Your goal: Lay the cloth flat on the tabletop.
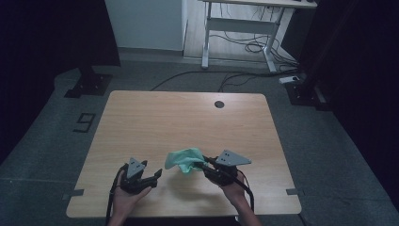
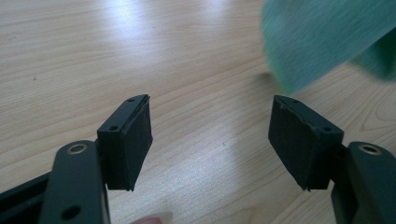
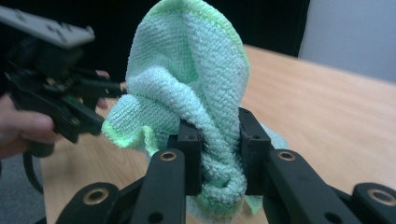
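My right gripper (image 3: 219, 154) has its jaws pinched on a bunched green cloth (image 3: 196, 93), lifted above the table (image 1: 155, 117). My left gripper (image 2: 210, 140) waits beside it, jaws wide apart.

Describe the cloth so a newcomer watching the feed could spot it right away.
Start at the wooden table and go to its near edge, where two hand-held grippers sit. The cloth is bunched between the shut jaws of the right gripper, while the left gripper is open beside it. It is the only soft, mint-green thing there, with a brighter green hem.
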The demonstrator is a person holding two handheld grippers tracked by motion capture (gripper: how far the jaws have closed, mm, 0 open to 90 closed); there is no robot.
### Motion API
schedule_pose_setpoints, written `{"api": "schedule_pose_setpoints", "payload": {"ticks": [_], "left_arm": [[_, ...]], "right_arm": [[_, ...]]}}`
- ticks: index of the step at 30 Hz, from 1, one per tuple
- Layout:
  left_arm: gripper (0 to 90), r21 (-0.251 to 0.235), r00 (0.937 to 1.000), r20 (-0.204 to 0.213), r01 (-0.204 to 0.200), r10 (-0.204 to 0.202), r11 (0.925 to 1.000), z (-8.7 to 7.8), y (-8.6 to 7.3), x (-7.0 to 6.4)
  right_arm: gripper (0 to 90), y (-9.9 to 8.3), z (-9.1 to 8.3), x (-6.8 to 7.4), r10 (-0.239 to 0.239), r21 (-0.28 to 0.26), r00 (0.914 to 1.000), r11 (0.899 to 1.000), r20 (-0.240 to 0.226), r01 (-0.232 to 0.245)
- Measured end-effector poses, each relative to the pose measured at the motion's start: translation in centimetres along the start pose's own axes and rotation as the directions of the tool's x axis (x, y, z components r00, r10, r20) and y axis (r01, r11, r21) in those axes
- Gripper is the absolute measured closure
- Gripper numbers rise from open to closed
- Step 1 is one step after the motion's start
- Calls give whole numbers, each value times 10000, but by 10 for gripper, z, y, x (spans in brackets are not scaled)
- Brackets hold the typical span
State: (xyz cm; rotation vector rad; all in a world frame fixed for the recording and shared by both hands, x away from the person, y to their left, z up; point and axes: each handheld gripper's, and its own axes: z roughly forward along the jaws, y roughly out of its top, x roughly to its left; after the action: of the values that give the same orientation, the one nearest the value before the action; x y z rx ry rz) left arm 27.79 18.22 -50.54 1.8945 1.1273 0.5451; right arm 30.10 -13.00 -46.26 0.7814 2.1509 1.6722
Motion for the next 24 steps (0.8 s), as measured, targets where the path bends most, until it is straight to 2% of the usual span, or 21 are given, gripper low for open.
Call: {"api": "schedule_pose_setpoints", "payload": {"ticks": [3, 10, 17, 24], "left_arm": [[308, -35, 10000, 23, -8, 8, 10000, -1, 0, 0], [312, -154, 9999, 107, -70, 71, 9999, -2, 1, 0], [311, -288, 9991, 428, -57, 69, 9996, -4, 3, -2], [308, -325, 9969, 714, -307, 329, 9990, -5, 5, -8]], "right_arm": [[748, -11, 11, -4, 340, 396, 9994, 9986, -44, -338], [745, -26, 26, -7, 372, 1146, 9991, 9928, -185, -348], [740, -31, 31, -7, 343, 1445, 9993, 9890, -156, -317], [737, -39, 38, -8, 346, 1891, 9993, 9814, -105, -320]]}}
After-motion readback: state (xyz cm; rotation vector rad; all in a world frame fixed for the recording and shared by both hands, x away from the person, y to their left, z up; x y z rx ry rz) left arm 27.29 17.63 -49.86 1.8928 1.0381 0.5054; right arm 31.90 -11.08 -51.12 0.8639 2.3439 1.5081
